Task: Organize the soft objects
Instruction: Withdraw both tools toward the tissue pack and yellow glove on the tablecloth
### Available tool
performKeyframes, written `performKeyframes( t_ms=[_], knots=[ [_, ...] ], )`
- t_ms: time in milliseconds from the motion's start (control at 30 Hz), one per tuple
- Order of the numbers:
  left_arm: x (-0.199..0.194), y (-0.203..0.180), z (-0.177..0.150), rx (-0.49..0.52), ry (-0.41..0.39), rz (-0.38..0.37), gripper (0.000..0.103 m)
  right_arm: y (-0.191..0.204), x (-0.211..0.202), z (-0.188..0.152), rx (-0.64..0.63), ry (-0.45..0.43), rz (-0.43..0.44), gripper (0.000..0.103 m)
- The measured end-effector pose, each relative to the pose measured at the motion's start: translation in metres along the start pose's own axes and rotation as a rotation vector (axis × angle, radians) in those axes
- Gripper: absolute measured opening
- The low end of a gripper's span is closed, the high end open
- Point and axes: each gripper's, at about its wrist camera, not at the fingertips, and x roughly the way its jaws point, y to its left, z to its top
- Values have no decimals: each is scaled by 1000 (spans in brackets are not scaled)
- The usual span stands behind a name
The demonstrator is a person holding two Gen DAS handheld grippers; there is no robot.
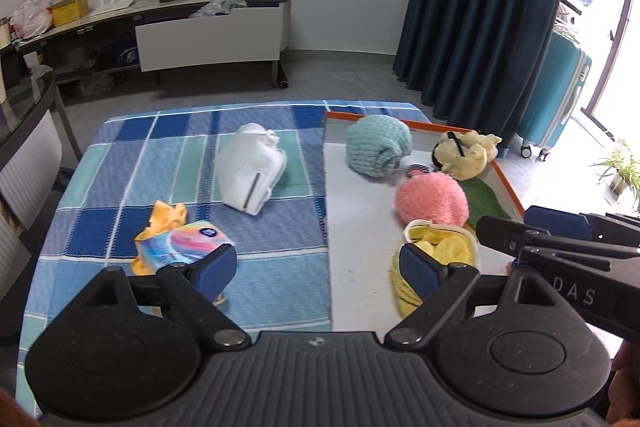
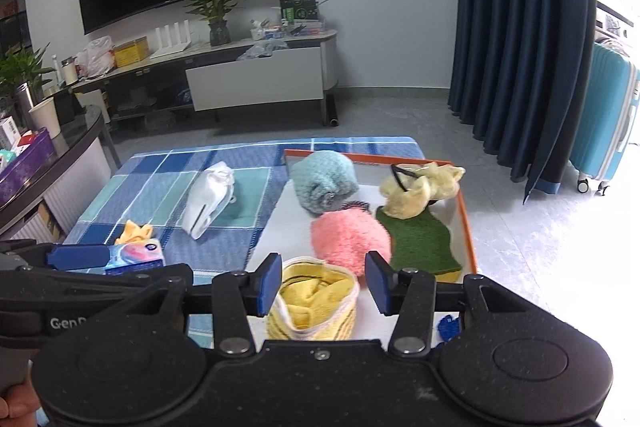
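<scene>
The cloth [image 1: 120, 163] has blue and green squares with white lines. The tray [image 2: 466, 223] has an orange rim. One fluffy ball [image 2: 348, 243] is pink, one [image 2: 320, 179] is light blue. The mat [image 2: 424, 235] is green.

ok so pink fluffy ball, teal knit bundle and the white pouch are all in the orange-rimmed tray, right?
Not the white pouch: the right wrist view shows it lying on the blue checked cloth, left of the orange-rimmed tray. The pink fluffy ball and teal knit bundle are in the tray.

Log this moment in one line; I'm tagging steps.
left gripper: open, empty | right gripper: open over yellow pouch | pouch in tray
</scene>
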Motion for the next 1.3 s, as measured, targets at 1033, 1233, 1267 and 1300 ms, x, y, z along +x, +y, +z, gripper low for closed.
performKeyframes(
  t_ms=[1033,1233,1267,1300],
  knots=[
    [-12,77,-15,-113,-10,91,91,79,32,-2,-120,61,110,57],
    [-11,88,-21,-129,-2,102,91,90,41,-7,-133,80,127,57],
    [-11,90,-23,-131,0,103,92,92,42,-7,-134,83,132,57],
    [-10,92,-24,-132,3,106,93,93,43,-8,-134,87,138,57]
  ],
)
